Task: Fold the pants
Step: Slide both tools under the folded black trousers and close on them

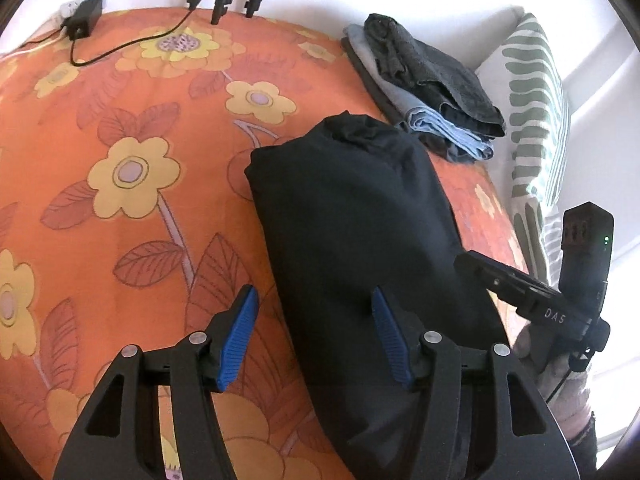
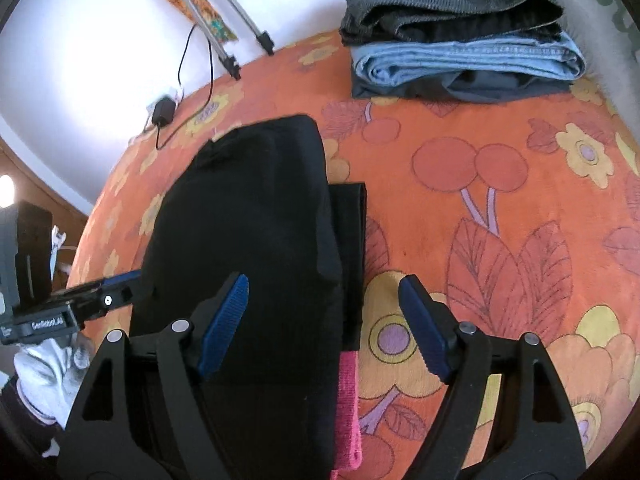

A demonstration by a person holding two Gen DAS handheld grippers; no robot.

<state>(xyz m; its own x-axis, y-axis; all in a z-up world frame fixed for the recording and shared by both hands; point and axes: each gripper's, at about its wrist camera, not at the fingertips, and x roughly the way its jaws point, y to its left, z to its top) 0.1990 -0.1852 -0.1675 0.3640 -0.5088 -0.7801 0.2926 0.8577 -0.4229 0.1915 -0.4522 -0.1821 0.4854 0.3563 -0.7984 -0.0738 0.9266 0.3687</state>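
Orange floral bedding covers the bed that everything rests on, with white wall and tripod legs beyond its far edge. On it lie the black pants, already doubled into a long, thick bundle that runs from six o'clock up toward twelve in the left wrist view. They look soft and limp, a matte fabric with little stiffness, light enough for one claw but prone to sagging and sliding open if lifted by a single layer. A lower layer pokes out along the bundle's three o'clock side in the right wrist view, and a pink strip shows at its near end, so the layers are not quite squared.

I would judge the best hold to be at the near end, pinching all the layers together at both corners, so that the fold carries over evenly.

Around it, the left claw stands partly open with nothing between its pads, one blue pad over the fabric and one over the bedding. The right claw gapes wide, straddling the bundle's edge and gripping nothing. Toward one o'clock sits a stack of folded clothes, well apart from the pants.
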